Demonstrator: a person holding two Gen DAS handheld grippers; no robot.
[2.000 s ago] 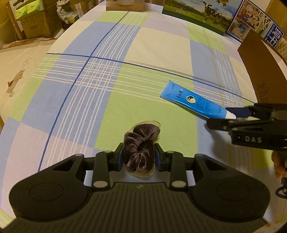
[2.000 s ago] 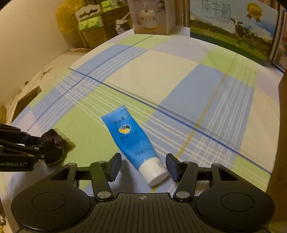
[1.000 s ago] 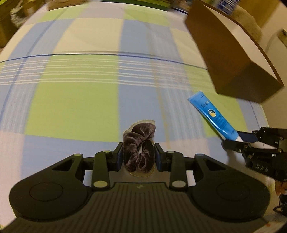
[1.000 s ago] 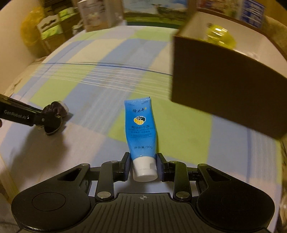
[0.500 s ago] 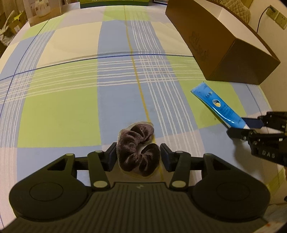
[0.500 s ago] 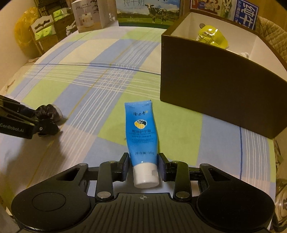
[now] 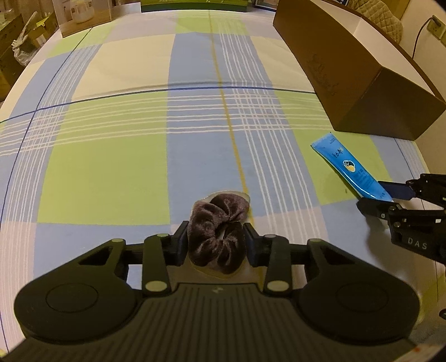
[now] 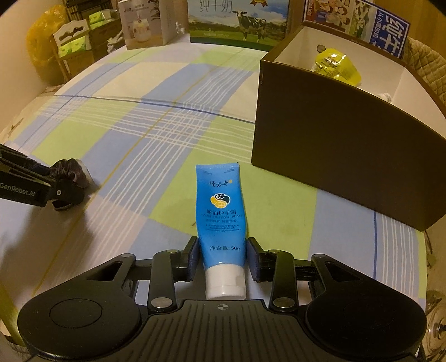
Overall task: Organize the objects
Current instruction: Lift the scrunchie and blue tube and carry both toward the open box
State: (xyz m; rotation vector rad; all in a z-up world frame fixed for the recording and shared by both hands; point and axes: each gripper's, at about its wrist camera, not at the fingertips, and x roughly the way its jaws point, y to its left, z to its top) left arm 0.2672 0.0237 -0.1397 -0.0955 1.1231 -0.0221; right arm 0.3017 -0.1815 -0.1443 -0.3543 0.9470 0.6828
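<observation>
My left gripper (image 7: 216, 245) is shut on a dark brown velvet scrunchie (image 7: 217, 222) on its clear backing, just above the checked cloth. My right gripper (image 8: 223, 257) is shut on a blue hand cream tube (image 8: 220, 206) near its white cap, tube pointing away. The tube also shows in the left wrist view (image 7: 348, 167), with the right gripper (image 7: 382, 195) at far right. The scrunchie (image 8: 71, 172) and left gripper (image 8: 60, 183) show at the left of the right wrist view. A brown open box (image 8: 334, 144) stands ahead right, holding a yellow packet (image 8: 337, 66).
The table has a blue, green and cream checked cloth (image 7: 111, 167). Milk cartons and boxes (image 8: 237, 19) stand along the far edge. The brown box also shows at top right in the left wrist view (image 7: 348, 69). Clutter lies beyond the table at left.
Both grippers have swung round toward the brown box while holding their objects. The right gripper closed on the tube about one second ago. The box now looks nearer.
</observation>
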